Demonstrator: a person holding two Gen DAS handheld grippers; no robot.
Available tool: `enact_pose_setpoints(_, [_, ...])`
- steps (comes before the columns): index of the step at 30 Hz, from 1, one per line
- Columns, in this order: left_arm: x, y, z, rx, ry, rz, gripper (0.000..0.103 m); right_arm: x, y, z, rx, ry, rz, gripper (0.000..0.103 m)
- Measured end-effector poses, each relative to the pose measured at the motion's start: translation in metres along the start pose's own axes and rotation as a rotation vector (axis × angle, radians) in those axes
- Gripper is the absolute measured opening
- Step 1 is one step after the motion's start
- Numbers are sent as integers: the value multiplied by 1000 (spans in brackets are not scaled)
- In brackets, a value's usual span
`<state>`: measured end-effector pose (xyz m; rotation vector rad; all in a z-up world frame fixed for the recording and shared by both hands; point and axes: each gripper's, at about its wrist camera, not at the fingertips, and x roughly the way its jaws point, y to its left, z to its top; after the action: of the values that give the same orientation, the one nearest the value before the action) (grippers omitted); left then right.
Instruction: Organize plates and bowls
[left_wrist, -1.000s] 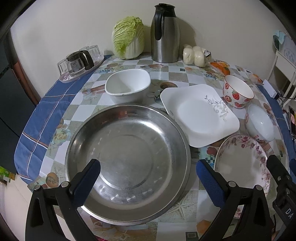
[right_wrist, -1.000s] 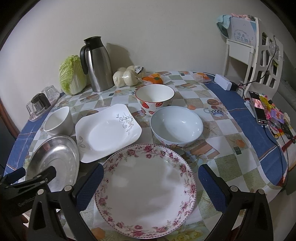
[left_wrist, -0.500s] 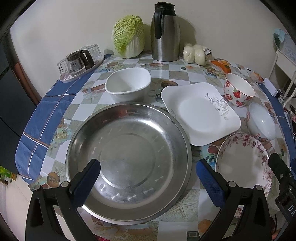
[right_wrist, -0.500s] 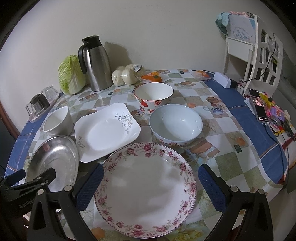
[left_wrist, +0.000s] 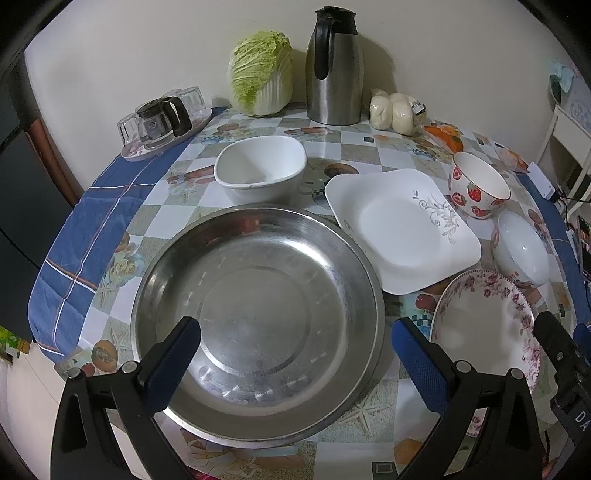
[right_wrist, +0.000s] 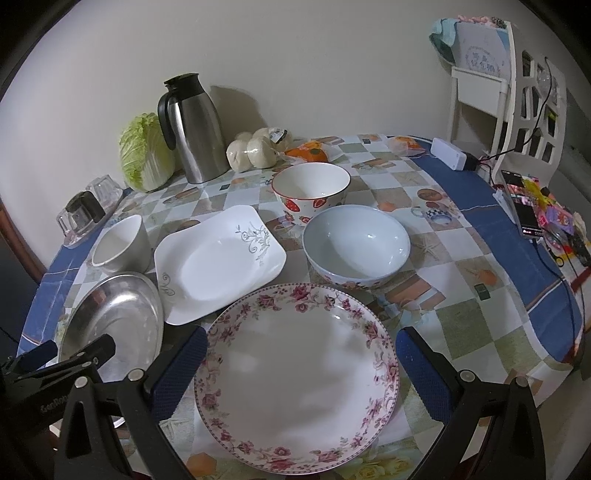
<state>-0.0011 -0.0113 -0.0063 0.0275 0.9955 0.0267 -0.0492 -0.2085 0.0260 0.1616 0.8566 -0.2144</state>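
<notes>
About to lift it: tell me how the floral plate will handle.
The floral plate looks glazed, going by its sheen, so probably slippery between the fingers. Likely ceramic: stiff but breakable. Its shallow rim lies low on the table, so getting under the edge may be awkward.

We count three plates: one steel plate (left_wrist: 258, 325), one square white plate (left_wrist: 402, 229) and one floral plate (right_wrist: 295, 373). We count three bowls: a white square bowl (left_wrist: 260, 168), a strawberry bowl (right_wrist: 311, 192) and a pale blue bowl (right_wrist: 356, 245). We also see one flask (left_wrist: 334, 62), one cabbage (left_wrist: 260, 72) and one bag of buns (left_wrist: 393, 110).
</notes>
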Motion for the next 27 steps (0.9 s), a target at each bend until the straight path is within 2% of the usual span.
enact_pose_setpoints(12, [0, 4, 1, -17, 0, -11, 103, -1, -5, 0, 34, -9, 22, 103])
enact_pose_setpoints(27, [3, 5, 0, -17, 11, -11, 103, -9, 3, 2, -6, -49, 21, 103])
